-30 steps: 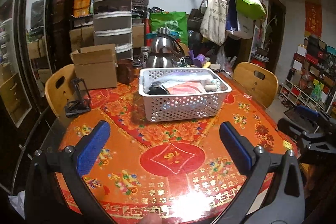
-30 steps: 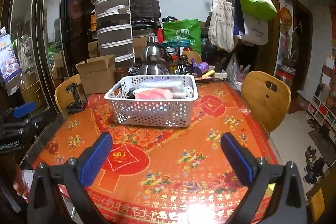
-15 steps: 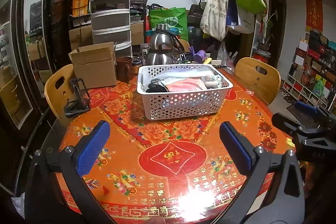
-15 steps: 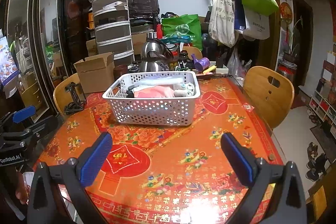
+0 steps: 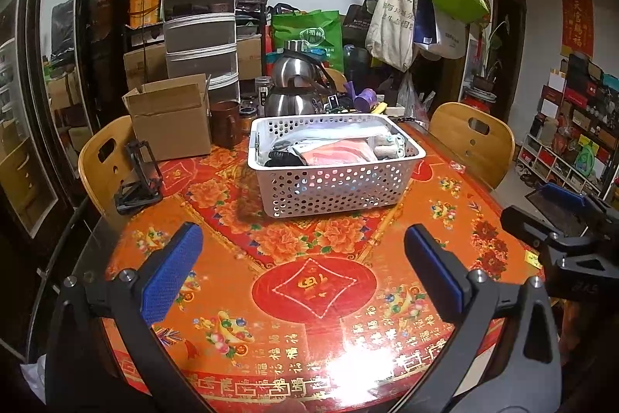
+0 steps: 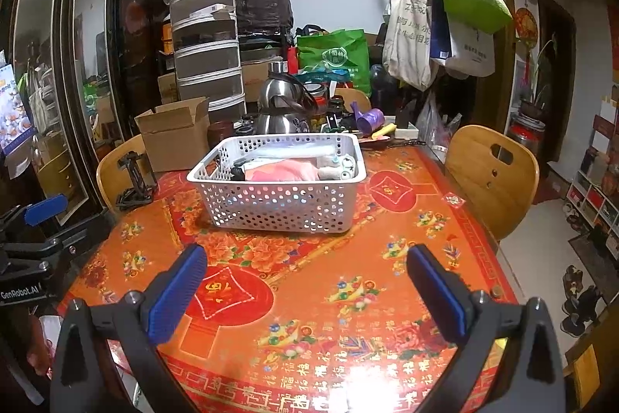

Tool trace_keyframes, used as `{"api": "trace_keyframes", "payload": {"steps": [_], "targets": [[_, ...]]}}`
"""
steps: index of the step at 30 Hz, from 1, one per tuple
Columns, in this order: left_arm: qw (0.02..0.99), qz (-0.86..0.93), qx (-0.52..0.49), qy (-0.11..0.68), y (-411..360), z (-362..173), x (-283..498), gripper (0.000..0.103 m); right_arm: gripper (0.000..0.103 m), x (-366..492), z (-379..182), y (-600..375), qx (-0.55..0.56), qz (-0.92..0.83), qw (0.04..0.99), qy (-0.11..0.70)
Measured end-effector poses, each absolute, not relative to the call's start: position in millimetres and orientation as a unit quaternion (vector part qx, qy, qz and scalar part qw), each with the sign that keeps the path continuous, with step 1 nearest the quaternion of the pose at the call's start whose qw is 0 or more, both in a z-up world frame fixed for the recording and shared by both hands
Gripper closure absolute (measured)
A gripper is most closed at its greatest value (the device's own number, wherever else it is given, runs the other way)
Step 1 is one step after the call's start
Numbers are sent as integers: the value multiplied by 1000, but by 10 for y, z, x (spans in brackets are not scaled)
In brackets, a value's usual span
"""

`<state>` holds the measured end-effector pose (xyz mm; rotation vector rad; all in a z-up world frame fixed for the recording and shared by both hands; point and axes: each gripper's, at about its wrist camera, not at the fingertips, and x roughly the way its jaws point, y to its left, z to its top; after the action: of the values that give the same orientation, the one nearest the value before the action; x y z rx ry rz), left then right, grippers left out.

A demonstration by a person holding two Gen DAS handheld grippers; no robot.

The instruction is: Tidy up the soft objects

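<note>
Basket (image 5: 332, 188) well beyond both open jaws

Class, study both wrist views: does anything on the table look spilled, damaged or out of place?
Nothing stands out. The white basket sits upright on the table with the soft items inside it, nothing spilled around it. Both the left gripper and right gripper are open and empty.

light: dim indoor, overhead | glare: white patch on near table (image 5: 359, 366) edge | edges: fisheye-bent, black corners | focus: sharp
</note>
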<state>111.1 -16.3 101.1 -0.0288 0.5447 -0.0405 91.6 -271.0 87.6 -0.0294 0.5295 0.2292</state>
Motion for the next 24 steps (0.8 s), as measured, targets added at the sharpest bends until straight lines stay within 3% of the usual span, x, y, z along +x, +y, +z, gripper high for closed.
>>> {"api": "trace_keyframes", "payload": {"steps": [24], "targets": [[962, -30, -14, 272, -89, 993, 1097, 0, 0, 896, 876, -2724, -14, 112, 959, 260]]}}
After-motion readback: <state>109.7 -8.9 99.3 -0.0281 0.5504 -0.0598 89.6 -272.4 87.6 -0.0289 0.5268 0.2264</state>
